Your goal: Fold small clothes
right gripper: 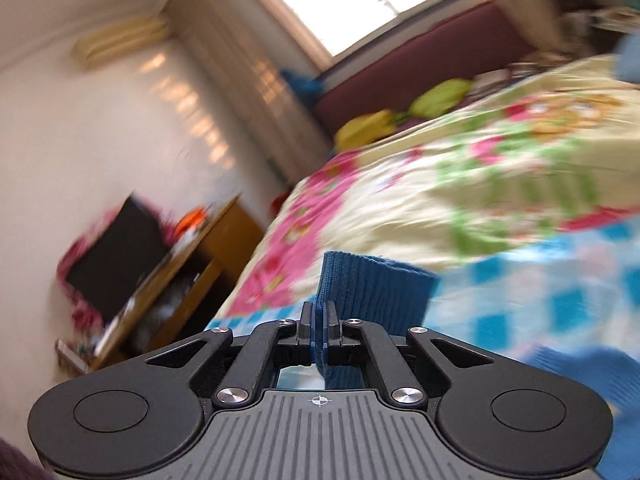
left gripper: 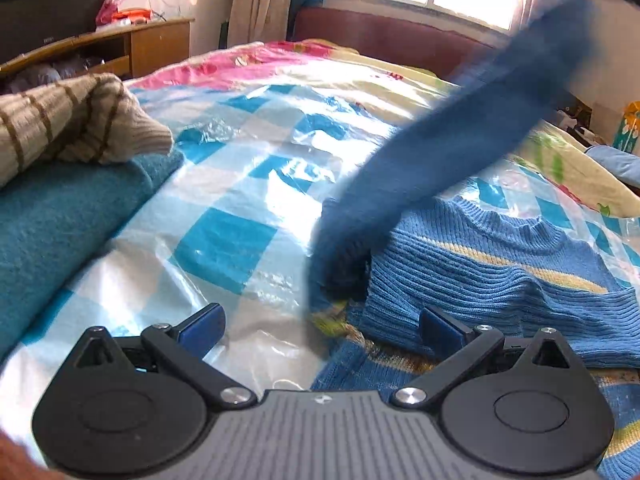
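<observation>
Nearest in the left wrist view, the left gripper stands wide apart with nothing between its fingers, hovering low over the near hem of the blue sweater. One blue pad sits just above the knit, the other over the checked plastic sheet that covers the bed. I judge the step in hand to be folding a sleeve across the body of the sweater.

In the right wrist view the right gripper is clamped tight on the ribbed cuff of the dark blue sleeve, the cuff standing up past the pads. From the left view that sleeve rises as a blurred band from the sweater's shoulder towards the upper right, lifted clear of the bed.

To do this well, the cuff should travel across the chest on a low arc and come down flat, with the fold line falling at the shoulder seam. The free left gripper would do best pressing the body down near the hem or shoulder, since the slick plastic underneath will probably let the whole garment slide. Release only once the sleeve lies without a twist.

Further off to the left lie a teal blanket and a beige striped garment on top of it, well apart from the work; beyond are the flowered quilt and the headboard.
</observation>
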The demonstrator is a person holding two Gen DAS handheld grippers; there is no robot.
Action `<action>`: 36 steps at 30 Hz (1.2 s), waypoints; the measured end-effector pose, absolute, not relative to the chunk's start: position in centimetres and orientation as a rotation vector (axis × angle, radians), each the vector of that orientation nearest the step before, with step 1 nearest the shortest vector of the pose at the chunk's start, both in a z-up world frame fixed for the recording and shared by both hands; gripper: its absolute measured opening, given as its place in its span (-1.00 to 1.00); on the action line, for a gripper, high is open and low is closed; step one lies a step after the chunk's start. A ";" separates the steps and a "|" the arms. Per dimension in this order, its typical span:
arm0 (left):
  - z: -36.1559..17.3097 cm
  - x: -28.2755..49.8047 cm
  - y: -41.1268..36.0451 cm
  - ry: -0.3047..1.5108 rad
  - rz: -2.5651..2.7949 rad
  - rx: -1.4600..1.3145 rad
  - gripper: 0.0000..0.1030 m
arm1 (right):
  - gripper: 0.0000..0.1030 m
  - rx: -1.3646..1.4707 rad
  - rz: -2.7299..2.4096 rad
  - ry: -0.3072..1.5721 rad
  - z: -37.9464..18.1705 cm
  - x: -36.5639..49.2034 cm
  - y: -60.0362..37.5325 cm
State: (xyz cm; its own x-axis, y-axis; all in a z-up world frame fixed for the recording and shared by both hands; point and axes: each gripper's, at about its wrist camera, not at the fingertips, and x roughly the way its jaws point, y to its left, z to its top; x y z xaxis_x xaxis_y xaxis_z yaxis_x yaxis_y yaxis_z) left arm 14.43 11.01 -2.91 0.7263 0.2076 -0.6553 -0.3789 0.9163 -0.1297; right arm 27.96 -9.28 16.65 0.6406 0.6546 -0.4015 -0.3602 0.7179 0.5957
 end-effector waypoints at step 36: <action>-3.5 15.4 9.1 0.681 0.417 -0.103 1.00 | -0.90 0.708 0.229 0.828 1.5 25.4 -23.7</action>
